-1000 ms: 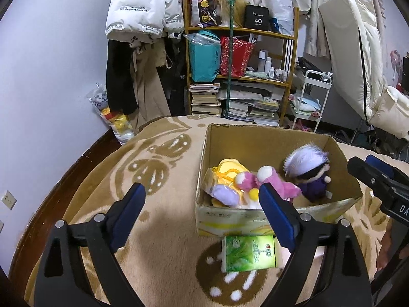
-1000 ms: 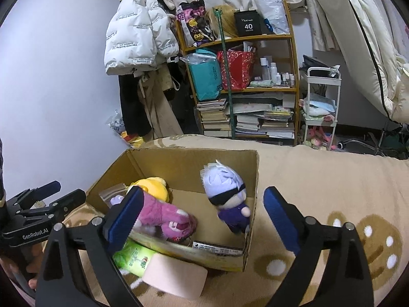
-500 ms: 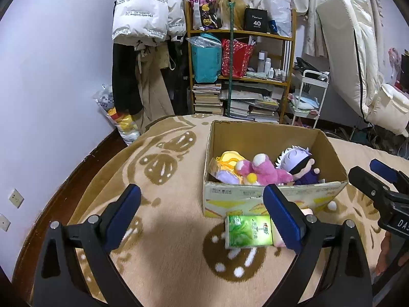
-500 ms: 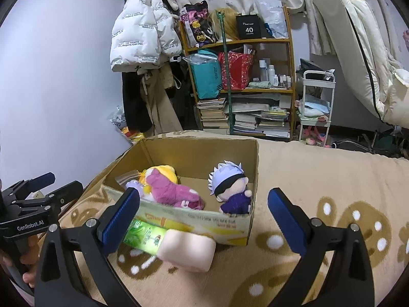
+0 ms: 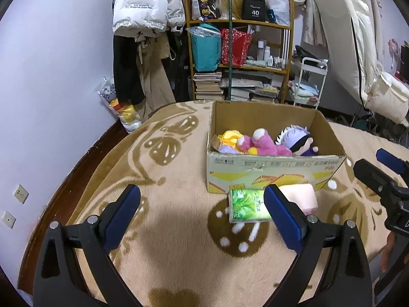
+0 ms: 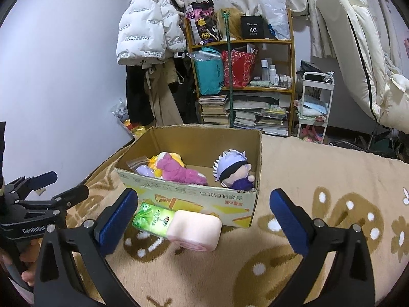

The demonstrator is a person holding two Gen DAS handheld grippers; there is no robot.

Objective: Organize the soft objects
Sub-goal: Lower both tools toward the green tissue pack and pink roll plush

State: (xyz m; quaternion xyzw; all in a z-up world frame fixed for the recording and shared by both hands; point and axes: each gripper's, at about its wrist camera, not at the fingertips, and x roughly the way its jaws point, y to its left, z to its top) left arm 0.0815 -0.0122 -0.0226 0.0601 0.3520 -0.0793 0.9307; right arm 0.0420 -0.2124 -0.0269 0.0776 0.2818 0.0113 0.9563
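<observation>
A cardboard box (image 5: 268, 176) (image 6: 194, 199) stands on the patterned blanket. Inside lie a pink plush (image 5: 263, 145) (image 6: 179, 172), a yellow plush (image 5: 228, 136) (image 6: 172, 157) and a white-haired doll (image 5: 297, 140) (image 6: 234, 168). In front of the box lie a green tissue pack (image 5: 246, 204) (image 6: 153, 218) and a pink soft block (image 5: 304, 195) (image 6: 195, 230). My left gripper (image 5: 202, 215) is open and empty, hanging back from the box. My right gripper (image 6: 204, 220) is also open and empty, with the pink block lying on the blanket beyond its blue pads.
The beige blanket (image 5: 166, 179) covers a bed with a dark wooden edge (image 5: 84, 158) on the left. Behind stand a cluttered shelf (image 5: 240, 58), hanging coats (image 5: 143, 25), a white trolley (image 6: 315, 107) and a leaning mattress (image 6: 358, 51). A hand (image 6: 28, 268) holds the left gripper's grip.
Both grippers have drawn back from the box, which now looks smaller and farther. The pink block and tissue pack have come into fuller view in front of it.
</observation>
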